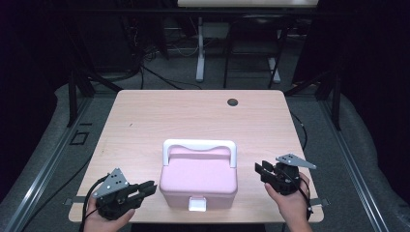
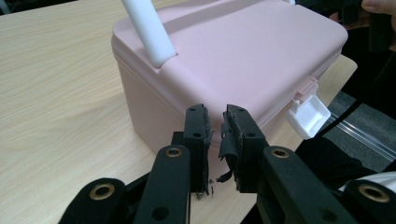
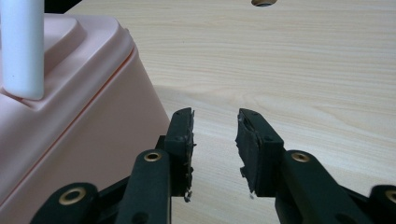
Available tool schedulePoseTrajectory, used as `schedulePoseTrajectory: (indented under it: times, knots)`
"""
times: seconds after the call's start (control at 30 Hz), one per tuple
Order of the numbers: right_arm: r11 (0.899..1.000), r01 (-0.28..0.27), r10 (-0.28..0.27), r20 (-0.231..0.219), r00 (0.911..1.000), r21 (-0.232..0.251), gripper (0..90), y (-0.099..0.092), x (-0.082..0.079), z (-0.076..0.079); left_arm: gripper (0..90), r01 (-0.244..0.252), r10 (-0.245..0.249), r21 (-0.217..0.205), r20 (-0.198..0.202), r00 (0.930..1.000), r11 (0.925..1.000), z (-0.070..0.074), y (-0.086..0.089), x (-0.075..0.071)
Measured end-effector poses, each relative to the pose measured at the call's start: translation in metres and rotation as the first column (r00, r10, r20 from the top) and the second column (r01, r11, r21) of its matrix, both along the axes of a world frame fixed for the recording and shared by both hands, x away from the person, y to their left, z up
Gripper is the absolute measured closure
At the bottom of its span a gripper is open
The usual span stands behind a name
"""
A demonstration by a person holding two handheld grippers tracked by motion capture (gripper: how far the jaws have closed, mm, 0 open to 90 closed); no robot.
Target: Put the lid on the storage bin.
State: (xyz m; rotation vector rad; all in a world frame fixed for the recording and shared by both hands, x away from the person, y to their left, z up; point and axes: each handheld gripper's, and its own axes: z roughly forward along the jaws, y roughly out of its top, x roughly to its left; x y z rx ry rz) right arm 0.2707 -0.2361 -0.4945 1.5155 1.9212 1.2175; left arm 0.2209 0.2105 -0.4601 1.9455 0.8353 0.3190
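Pink plastic makes up the one box [image 1: 198, 180] on the pale wooden counter [image 1: 193, 116], and everything else is placed against it. It sits near the counter's near edge, about midway across, lid down. The box carries one white handle [image 1: 199, 146], standing upright over the far half of the lid, and one white latch [image 1: 197, 204] on the near side wall.

Two tongs are in play, one in each of the person's two hands. The left tongs [image 1: 149, 187] lie just to the left of the box, low on its near corner, pointing at the side wall. In the left gripper view, the left tongs [image 2: 216, 133] have a narrow gap between the two jaws with nothing in it; the worn pads [image 2: 231, 140] are close to the pink wall, though whether they touch it cannot be told. The latch [image 2: 308, 115] hangs off the box's edge to the right in that view, tilted outward.

The right tongs [image 1: 261, 170] sit just to the right of the box, apart from it. In the right gripper view, the right tongs [image 3: 215, 135] stand part open, wider than the left, holding nothing, with bare counter [image 3: 303, 70] showing between the jaws and the box's wall [image 3: 84, 135] beside the left jaw.

One dark round hole [image 1: 233, 102] marks the counter well beyond the box, toward the far edge.
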Motion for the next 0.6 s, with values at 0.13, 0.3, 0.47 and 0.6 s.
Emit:
schedulePoseTrajectory:
  times: [0.13,0.3,0.47,0.6]
  knots:
    - [1.000,0.002,-0.002,-0.005,1.0000,0.001,65.6,-0.001,0.001,-0.001,75.3,-0.012,0.012,-0.004,-0.001,0.9999,0.9999,-0.001,0.002,0.004]
    - [1.000,-0.002,0.002,-0.004,1.0000,-0.004,65.3,0.000,0.001,-0.001,68.8,-0.037,0.037,0.002,-0.001,0.9993,0.9993,0.001,0.005,0.015]
    - [1.000,-0.001,0.001,-0.004,1.0000,-0.004,65.1,0.000,0.001,-0.002,63.9,-0.059,0.059,0.001,-0.007,0.9982,0.9983,0.004,0.006,0.030]
    - [1.000,0.008,-0.008,-0.004,1.0000,0.002,65.0,-0.002,0.001,-0.002,62.2,-0.089,0.089,-0.017,0.000,0.9960,0.9959,0.005,0.007,0.044]
